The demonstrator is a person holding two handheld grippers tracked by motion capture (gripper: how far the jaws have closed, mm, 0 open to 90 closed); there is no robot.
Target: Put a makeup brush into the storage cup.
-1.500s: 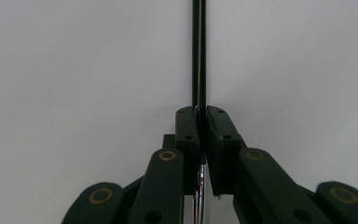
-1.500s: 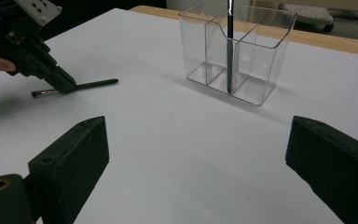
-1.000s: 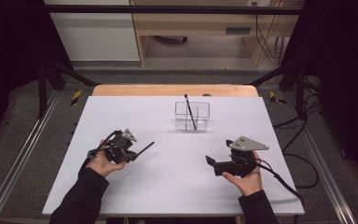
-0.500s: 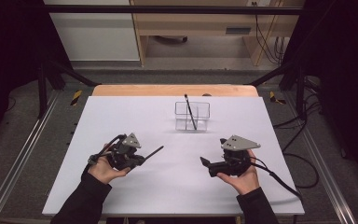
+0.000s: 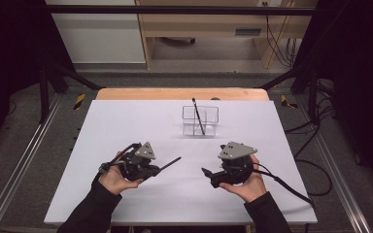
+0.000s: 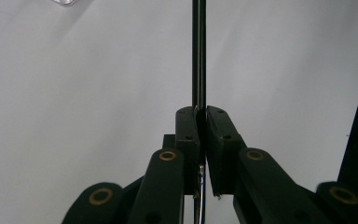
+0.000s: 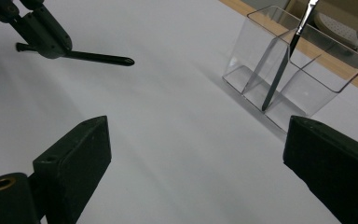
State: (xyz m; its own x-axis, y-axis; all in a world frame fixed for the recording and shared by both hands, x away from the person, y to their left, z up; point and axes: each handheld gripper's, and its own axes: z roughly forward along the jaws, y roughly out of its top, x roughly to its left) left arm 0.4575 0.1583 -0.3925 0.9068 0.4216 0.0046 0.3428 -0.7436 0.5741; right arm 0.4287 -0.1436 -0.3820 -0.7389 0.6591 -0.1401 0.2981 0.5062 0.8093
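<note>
Thin black pen-like stick (image 6: pixel 199 56) pinched between pressed-together pads of left gripper (image 6: pixel 199 122), most length projecting beyond fingertips. Right gripper (image 7: pixel 196 163) fingers spread, nothing held between.

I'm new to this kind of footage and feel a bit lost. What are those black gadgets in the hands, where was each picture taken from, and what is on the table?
A person sits at a white table and holds a hand-operated tool with two jaws in each hand. The high view looks down from above; the other two come from cameras riding on each tool. The left gripper is shut on a thin black pen, which sticks out beyond its jaws. The right gripper is open and holds nothing. At the far side stands a clear divided holder with a slim black brush leaning in it.
</note>
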